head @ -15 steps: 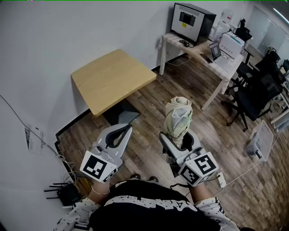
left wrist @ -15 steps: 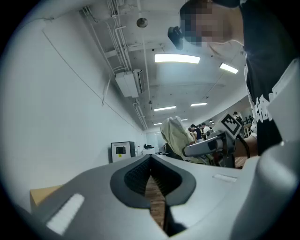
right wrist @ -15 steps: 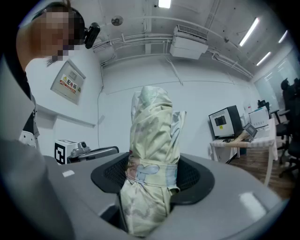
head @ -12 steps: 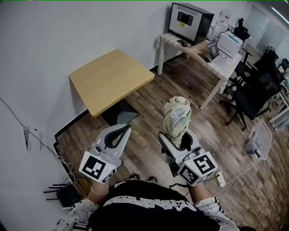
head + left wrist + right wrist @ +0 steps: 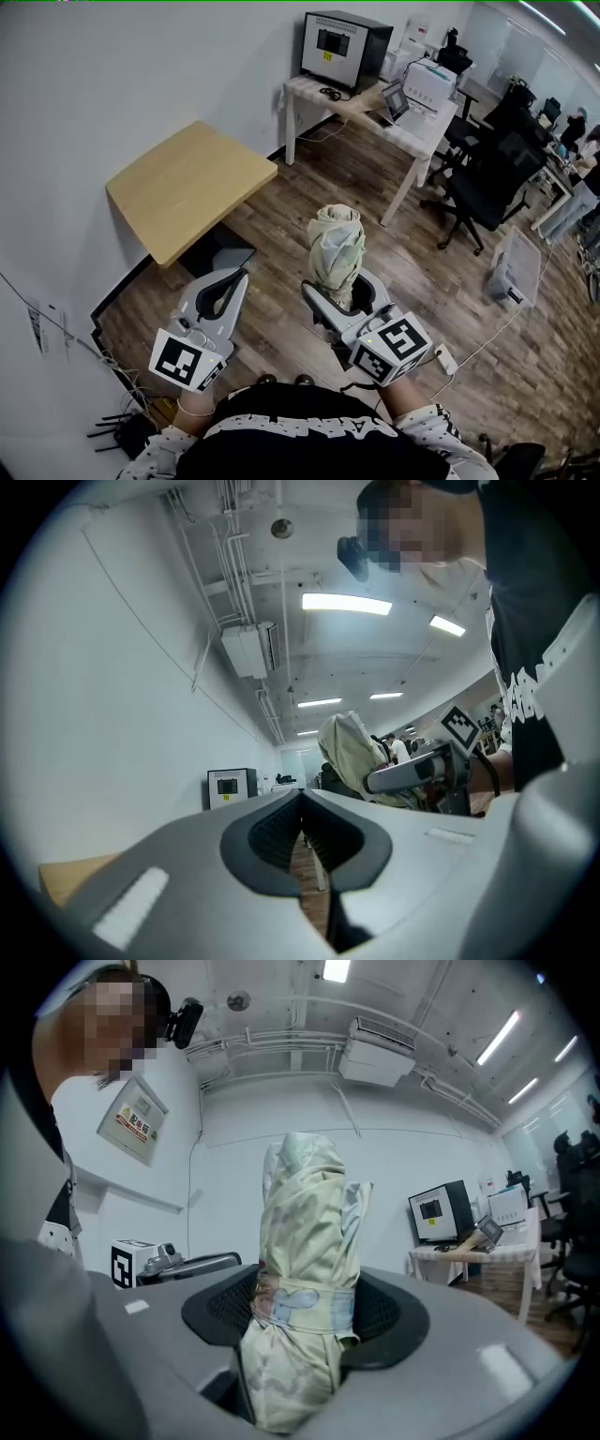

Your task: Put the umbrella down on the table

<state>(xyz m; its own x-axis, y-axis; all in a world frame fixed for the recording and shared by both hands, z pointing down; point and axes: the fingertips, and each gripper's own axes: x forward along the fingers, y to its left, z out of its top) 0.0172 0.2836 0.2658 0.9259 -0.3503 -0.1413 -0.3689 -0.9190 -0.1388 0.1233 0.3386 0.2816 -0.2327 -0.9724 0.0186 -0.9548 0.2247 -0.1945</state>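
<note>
The left hand-held gripper (image 5: 302,801) has its jaws closed tip to tip, with nothing between the dark pads. Ahead and to its right, the right hand-held gripper (image 5: 412,774) carries a pale folded umbrella (image 5: 347,750) that stands up out of it. Low to the left shows a corner of a wooden tabletop (image 5: 67,874); far ahead a black cabinet (image 5: 230,787) stands by the white wall (image 5: 112,714)

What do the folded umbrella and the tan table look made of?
Pale yellow-green folded umbrella: soft matte fabric, judging by its creases and bunched folds. Light tan square table: likely wood or laminate, smooth even top; grain not discernible.
</note>
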